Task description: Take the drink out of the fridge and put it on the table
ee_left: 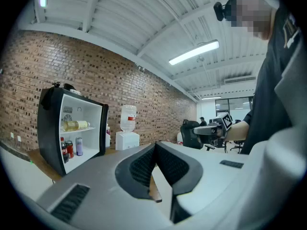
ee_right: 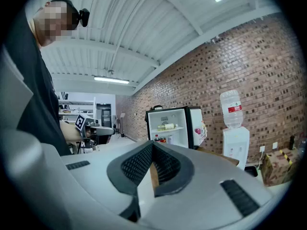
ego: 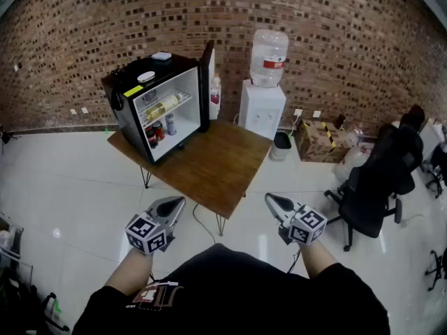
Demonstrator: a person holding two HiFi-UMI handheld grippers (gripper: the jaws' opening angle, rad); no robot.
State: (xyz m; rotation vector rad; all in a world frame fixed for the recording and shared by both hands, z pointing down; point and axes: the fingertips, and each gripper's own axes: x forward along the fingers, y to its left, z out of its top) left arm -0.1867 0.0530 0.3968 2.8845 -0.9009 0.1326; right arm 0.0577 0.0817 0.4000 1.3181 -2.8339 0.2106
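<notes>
A black mini fridge (ego: 133, 114) stands on the far end of a wooden table (ego: 209, 166), its door swung open to the right. Inside, a yellowish bottle (ego: 162, 106) lies on the shelf and cans (ego: 158, 130) stand on the floor of the fridge. My left gripper (ego: 179, 202) and right gripper (ego: 269, 199) hover side by side short of the table's near corner, both shut and empty. The left gripper view shows the fridge (ee_left: 50, 128) with its cans (ee_left: 70, 148) far beyond the closed jaws. The right gripper view shows the fridge (ee_right: 172, 127) ahead too.
A white water dispenser (ego: 264, 96) stands right of the fridge against the brick wall. A small bin (ego: 281, 144) and a cardboard box (ego: 318, 139) sit beside it. A black office chair (ego: 377, 180) is to the right. White tiled floor surrounds the table.
</notes>
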